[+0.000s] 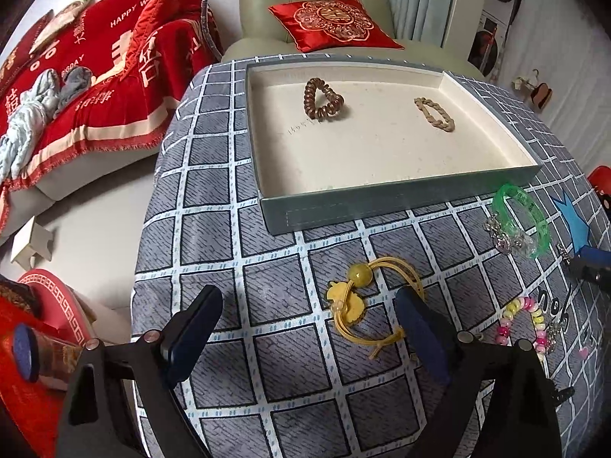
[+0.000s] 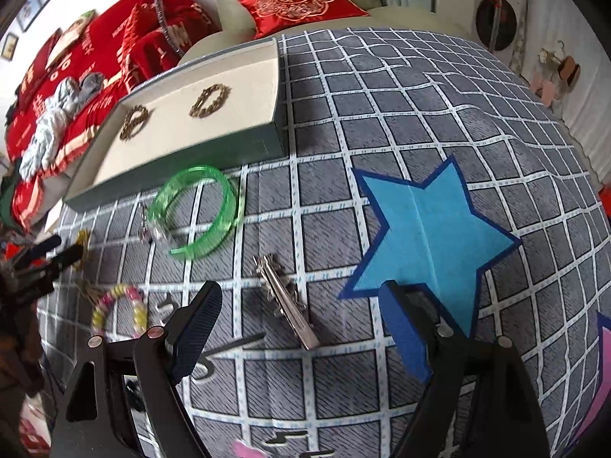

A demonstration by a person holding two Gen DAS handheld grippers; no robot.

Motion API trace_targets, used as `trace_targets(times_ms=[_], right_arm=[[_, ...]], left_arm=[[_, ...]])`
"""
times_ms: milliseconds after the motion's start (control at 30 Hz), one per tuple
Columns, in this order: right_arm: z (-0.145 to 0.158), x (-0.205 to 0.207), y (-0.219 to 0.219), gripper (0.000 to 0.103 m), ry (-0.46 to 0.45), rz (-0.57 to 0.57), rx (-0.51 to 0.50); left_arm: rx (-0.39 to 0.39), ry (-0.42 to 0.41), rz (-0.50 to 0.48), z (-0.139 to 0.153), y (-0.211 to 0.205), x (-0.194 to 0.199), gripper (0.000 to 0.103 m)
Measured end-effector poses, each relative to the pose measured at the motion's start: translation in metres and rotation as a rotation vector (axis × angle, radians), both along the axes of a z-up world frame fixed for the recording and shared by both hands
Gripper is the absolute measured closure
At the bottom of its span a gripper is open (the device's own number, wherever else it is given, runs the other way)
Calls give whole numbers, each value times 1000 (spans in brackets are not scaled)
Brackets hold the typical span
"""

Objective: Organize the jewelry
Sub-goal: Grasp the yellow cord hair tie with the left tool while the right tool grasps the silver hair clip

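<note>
A shallow cream-lined tray holds a brown coil hair tie and a tan beaded bracelet. My left gripper is open, low over the table, with a yellow hair tie with a bead between its fingers. A green bangle and a pastel bead bracelet lie to the right. My right gripper is open around a silver hair clip. The green bangle, the bead bracelet and the tray also show in the right wrist view.
The table wears a grey checked cloth with a blue star patch. A sofa with red cushion stands behind it, a red blanket to the left. The right gripper's tip shows at the left wrist view's right edge.
</note>
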State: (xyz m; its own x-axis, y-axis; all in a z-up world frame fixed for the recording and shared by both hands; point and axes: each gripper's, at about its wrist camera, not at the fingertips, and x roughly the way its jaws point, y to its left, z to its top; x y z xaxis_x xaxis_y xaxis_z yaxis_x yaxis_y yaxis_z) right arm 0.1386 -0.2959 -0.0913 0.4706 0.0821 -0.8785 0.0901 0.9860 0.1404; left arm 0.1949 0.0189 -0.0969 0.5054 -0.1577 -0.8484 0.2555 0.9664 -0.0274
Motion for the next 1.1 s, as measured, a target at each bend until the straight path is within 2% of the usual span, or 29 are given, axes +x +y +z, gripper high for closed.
trace_targets(times_ms=[33, 133, 233, 333, 433, 500, 533, 567, 600, 833, 1100], right_arm=[[-1, -2, 1, 17, -3, 11, -15], [-2, -6, 6, 21, -9, 36, -67], [-3, -9, 14, 27, -12, 63, -128], [-2, -12, 22, 40, -18, 91, -154], [0, -13, 28, 52, -16, 104, -155], [1, -14, 31, 65, -12, 110, -153], [2, -15, 32, 69, -11, 111, -152], [3, -16, 34, 79, -9, 112, -151], [3, -16, 35, 86, -8, 112, -148], [6, -19, 35, 87, -9, 72, -126], [22, -19, 34, 90, -41, 62, -64]], left_arm=[[-1, 3, -4, -1, -1, 1, 11], [-11, 12, -17, -1, -2, 1, 13], [-11, 3, -39, 0, -6, -1, 19], [-10, 3, -54, 0, -11, -4, 20], [-23, 8, -66, 2, -12, -6, 30], [-27, 8, -78, 3, -14, -7, 42], [-27, 7, -84, 4, -15, -8, 53], [-27, 8, -91, 5, -15, -8, 61], [-27, 7, -95, 6, -15, -9, 64], [-65, 3, -75, 8, -7, -13, 64], [-110, -47, -69, 31, 1, -17, 64]])
